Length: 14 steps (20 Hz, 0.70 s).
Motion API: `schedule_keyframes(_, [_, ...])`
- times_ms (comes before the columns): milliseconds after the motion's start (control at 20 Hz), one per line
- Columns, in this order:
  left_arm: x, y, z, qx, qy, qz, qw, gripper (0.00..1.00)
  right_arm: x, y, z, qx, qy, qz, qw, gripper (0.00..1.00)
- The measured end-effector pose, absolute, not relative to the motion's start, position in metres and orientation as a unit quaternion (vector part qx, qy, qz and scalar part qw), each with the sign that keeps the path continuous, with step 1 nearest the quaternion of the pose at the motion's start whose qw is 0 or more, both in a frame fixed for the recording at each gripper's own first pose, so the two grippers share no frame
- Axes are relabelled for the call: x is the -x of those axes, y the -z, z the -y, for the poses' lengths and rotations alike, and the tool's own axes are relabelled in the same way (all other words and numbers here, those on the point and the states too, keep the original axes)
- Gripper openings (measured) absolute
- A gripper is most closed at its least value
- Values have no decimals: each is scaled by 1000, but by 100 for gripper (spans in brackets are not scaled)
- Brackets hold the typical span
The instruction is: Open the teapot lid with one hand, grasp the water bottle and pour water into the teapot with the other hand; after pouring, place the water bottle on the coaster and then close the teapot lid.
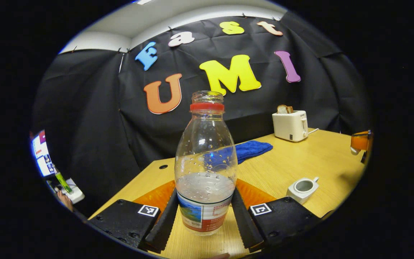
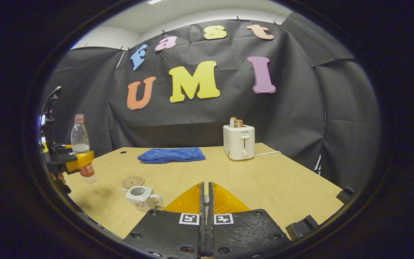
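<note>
Both tools are busy: left tool (image 1: 204,212) clamps the bottle (image 1: 205,169), lifted off the desk (image 2: 199,172), right tool (image 2: 206,201) looks clenched, lid likely between, so next is tipping the bottle over the open teapot (image 2: 140,197) by the coaster (image 2: 133,181).

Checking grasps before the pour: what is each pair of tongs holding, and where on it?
The left tongs grip the water bottle at its lower body, on the label band. The right tongs are closed; something thin may sit between them, possibly the lid, but I cannot tell.
</note>
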<state>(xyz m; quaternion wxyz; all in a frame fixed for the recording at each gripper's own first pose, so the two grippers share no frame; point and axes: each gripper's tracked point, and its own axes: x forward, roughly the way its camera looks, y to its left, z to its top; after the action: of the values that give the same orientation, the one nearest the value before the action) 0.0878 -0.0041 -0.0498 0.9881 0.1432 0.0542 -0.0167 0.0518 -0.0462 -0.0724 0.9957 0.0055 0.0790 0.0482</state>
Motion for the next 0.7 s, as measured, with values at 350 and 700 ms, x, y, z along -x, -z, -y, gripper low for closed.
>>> schedule_keyframes(350, [-93,56,18,-289,20,-72,954,77,-53,70,61,-11,-32,-79,996,0])
schedule_keyframes(700, [-96,66,23,-443,8,-87,892,77,-55,68,74,-7,-19,-79,997,0])
